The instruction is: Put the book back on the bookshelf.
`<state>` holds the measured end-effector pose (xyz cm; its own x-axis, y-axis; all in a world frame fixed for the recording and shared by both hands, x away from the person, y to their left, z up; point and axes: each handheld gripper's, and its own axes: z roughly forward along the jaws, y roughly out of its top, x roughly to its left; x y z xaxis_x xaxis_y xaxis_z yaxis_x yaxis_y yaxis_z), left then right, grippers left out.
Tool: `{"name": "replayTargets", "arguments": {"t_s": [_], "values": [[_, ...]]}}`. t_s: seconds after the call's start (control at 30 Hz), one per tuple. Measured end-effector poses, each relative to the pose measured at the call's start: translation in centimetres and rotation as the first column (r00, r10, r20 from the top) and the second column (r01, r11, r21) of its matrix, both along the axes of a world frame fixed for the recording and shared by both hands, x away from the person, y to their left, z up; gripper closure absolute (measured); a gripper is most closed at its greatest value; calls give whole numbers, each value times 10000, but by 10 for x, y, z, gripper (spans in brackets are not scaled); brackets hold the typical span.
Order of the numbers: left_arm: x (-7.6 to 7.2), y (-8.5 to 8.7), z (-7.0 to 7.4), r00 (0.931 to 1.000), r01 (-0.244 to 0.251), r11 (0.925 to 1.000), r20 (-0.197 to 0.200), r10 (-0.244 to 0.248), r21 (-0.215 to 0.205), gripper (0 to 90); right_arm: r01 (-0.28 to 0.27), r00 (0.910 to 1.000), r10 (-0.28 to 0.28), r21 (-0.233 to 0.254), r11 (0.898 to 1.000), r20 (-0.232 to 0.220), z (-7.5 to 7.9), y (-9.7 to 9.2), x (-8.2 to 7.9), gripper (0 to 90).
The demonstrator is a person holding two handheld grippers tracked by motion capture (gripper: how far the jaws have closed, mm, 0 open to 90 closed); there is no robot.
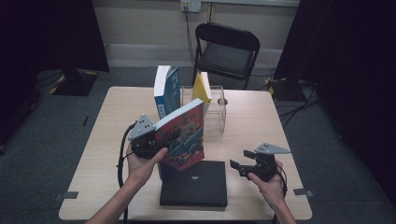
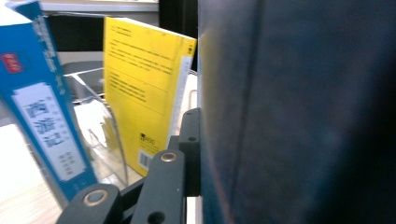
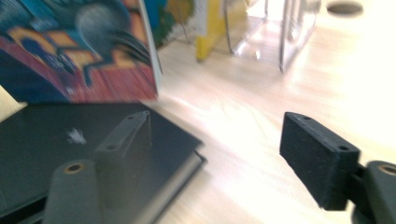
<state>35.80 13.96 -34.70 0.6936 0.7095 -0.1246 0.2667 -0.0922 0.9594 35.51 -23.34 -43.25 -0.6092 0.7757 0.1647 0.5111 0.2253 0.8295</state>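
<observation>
A clear rack [image 1: 219, 112] holds a yellow book [image 1: 202, 87]. Left gripper [image 1: 148, 140] jaws clamp the colourful book [image 1: 183, 135]; right gripper [image 1: 239, 167] jaws stand apart, empty.

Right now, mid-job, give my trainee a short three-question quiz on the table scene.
1. True or false: the left gripper is shut on the colourful book.
2. What lies flat on the table under that book? A) a black book B) a yellow book C) a blue book
3. Are the right gripper jaws open or shut?

Key:
1. True.
2. A, the black book; the yellow book and blue book stand behind, at the clear rack.
3. Open, nothing between them.
</observation>
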Motion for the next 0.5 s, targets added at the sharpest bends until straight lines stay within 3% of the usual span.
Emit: {"name": "replayTargets", "arguments": {"t_s": [0.23, 0.33, 0.5], "values": [[2, 6, 2, 9994, -358, 9993, 27, 358, -50, 746, 939, 9942, -974, -750, 9928, -448, -21, -24, -1, 189], [4, 9, 3, 9980, -624, 9979, -77, 622, -146, 746, 1322, 9878, -1389, -926, 9869, -709, -30, -32, 1, 168], [6, 7, 6, 9948, -1011, 9947, 57, 1012, -174, 746, 1625, 9807, -1777, -1658, 9727, -817, -42, -36, 6, 161]]}}
